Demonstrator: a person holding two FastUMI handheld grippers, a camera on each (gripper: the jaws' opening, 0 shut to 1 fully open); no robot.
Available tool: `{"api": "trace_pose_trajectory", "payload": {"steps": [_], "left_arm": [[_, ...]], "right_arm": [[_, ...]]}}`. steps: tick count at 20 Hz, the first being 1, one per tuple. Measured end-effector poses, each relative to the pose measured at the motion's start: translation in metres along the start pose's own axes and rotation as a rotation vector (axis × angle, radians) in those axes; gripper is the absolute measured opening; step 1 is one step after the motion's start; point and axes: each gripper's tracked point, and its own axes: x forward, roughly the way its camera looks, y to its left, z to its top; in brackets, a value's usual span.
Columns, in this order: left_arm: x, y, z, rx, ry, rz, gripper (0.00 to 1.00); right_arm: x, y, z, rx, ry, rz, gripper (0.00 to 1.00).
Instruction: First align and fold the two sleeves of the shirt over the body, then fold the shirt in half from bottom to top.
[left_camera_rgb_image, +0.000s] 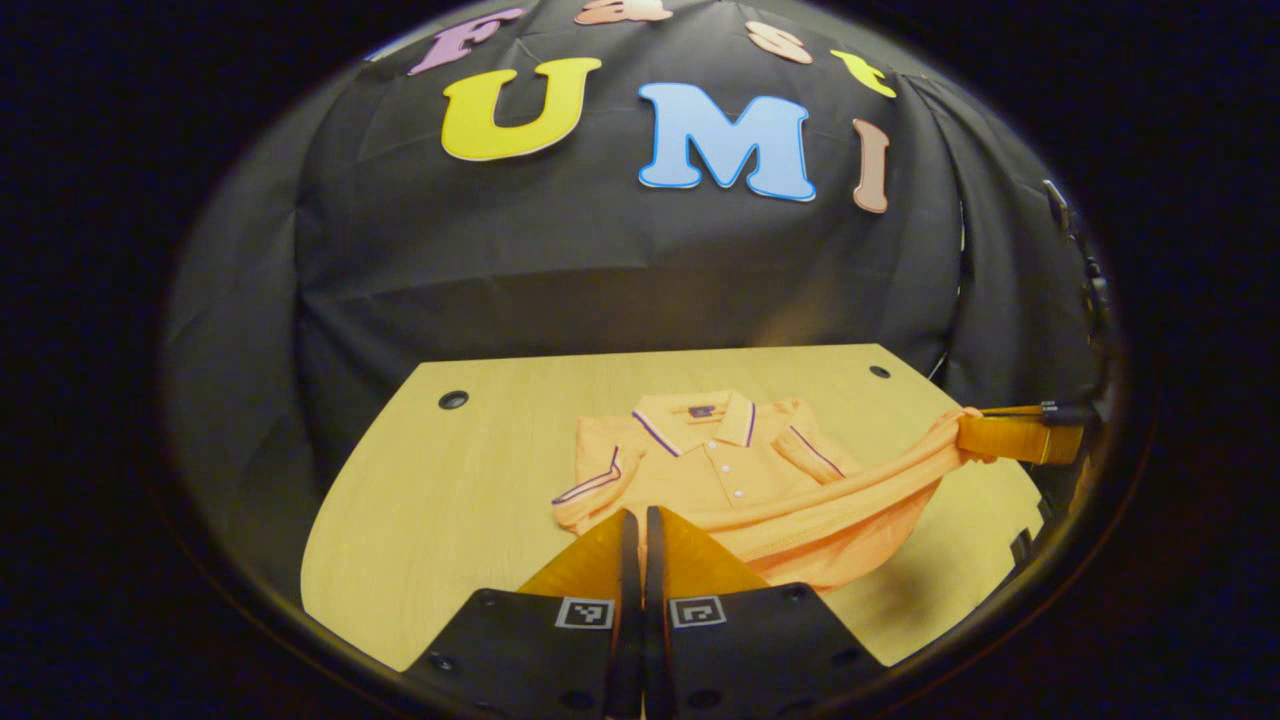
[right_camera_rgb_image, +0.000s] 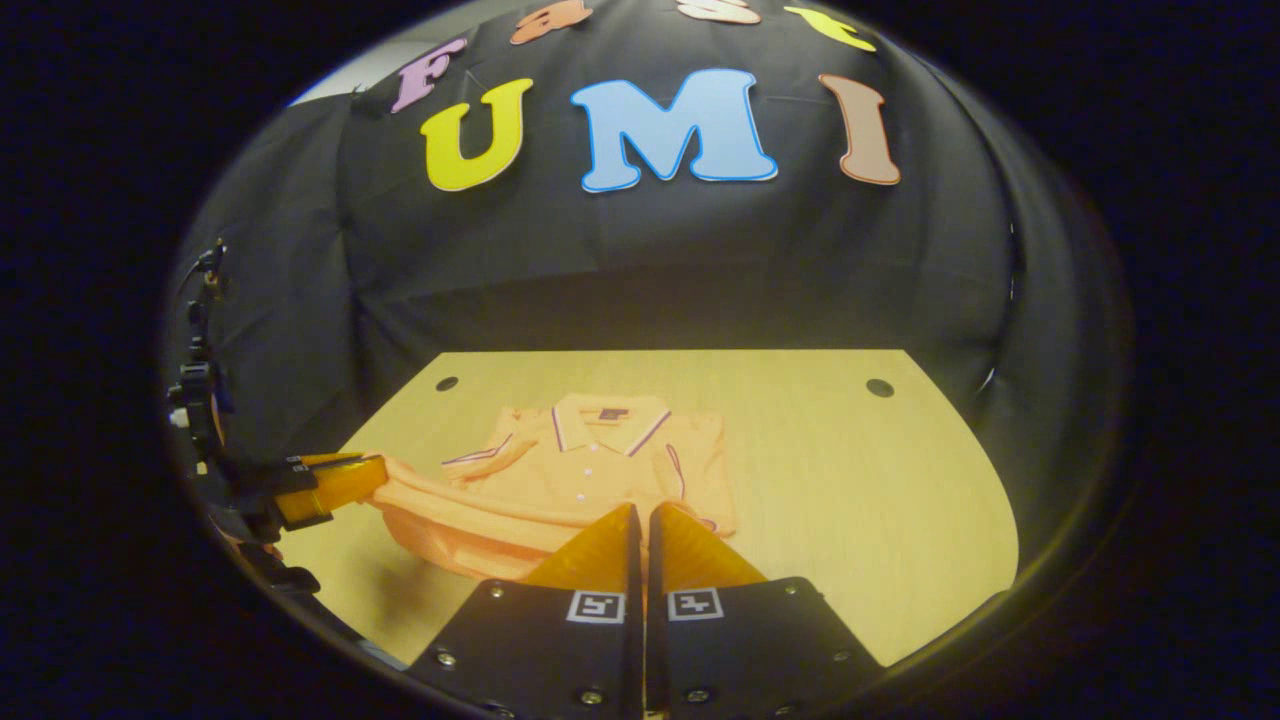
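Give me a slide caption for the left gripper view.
Both claws pinch the orange shirt's hem, lifted off the wooden table, sleeves already folded in.

A light wooden desk with a round hole near each far corner carries an orange polo shirt, its collar toward the far edge and sleeves folded inward.

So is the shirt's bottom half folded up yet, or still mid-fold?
Mid-fold. Both sleeves lie over the shirt, and its hem is lifted off the table, stretched between the two shut grippers, short of the collar.
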Motion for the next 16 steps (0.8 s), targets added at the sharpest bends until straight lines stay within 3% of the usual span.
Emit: {"api": "trace_pose_trajectory", "payload": {"steps": [16], "left_arm": [[0.142, 0.027, 0.054, 0.010, -0.012, -0.057, 0.06]], "right_arm": [[0.129, -0.016, 0.060, -0.025, 0.007, -0.124, 0.01]]}}
